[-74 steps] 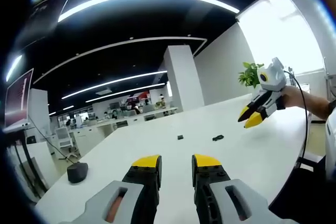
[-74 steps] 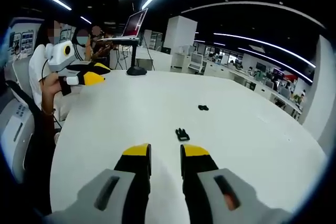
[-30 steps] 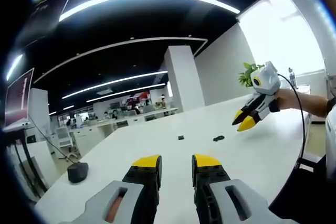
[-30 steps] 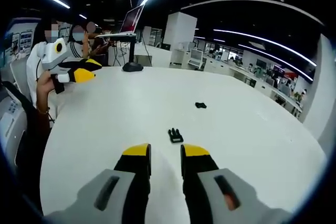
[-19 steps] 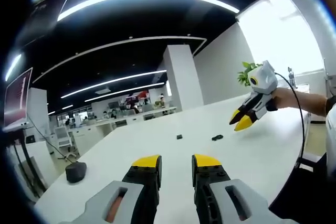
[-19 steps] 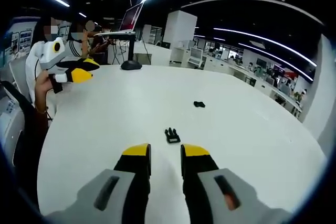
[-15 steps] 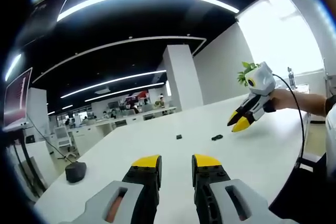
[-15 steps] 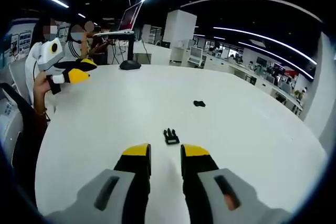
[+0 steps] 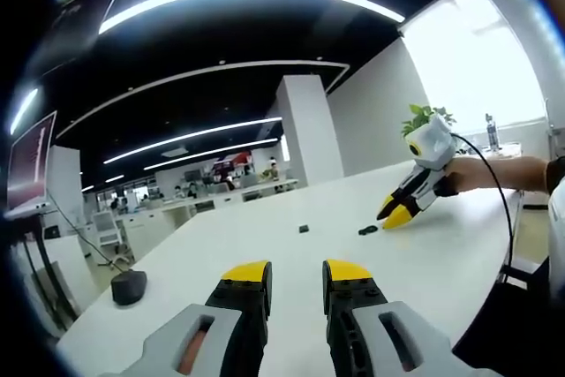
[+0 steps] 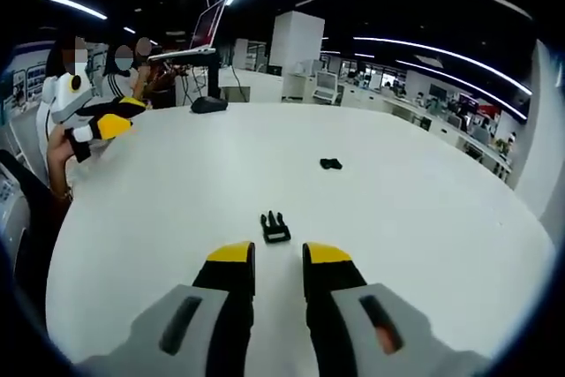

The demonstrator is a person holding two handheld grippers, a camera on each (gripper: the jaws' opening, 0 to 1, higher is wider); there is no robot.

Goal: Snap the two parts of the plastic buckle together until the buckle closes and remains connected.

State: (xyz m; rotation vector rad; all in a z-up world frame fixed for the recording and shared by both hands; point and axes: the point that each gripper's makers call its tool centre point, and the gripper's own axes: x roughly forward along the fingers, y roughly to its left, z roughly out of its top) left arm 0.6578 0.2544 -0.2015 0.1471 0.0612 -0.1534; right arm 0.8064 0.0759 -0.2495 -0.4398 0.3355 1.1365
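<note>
The pronged buckle half [image 10: 275, 227] lay flat on the white table [image 10: 424, 218], just ahead of the right gripper [image 10: 279, 258] and a little left of the slot between its yellow-tipped jaws. Those jaws stood slightly apart with nothing between them, released. The second buckle half [image 10: 330, 163] lay farther out on the table, well apart from the first and beyond the right jaw's line.

In the left gripper view the same two dark pieces sat far ahead of the left gripper [image 9: 296, 271]: one small piece [image 9: 303, 229] straight out past the gap of its jaws, the other piece [image 9: 367, 230] to the right of it. The right gripper [image 9: 392, 214], held in a hand [image 9: 459, 174], pointed down with its yellow tips just beside that right-hand piece; whether they touched it could not be told. The left gripper's jaws were parted and empty, hovering over bare table [image 9: 265, 245].

In the right gripper view the left gripper [image 10: 119, 116] showed far off to the left, held by a hand [image 10: 62, 152]. A laptop [image 10: 199, 33] on a stand stood beyond the table's far edge.
</note>
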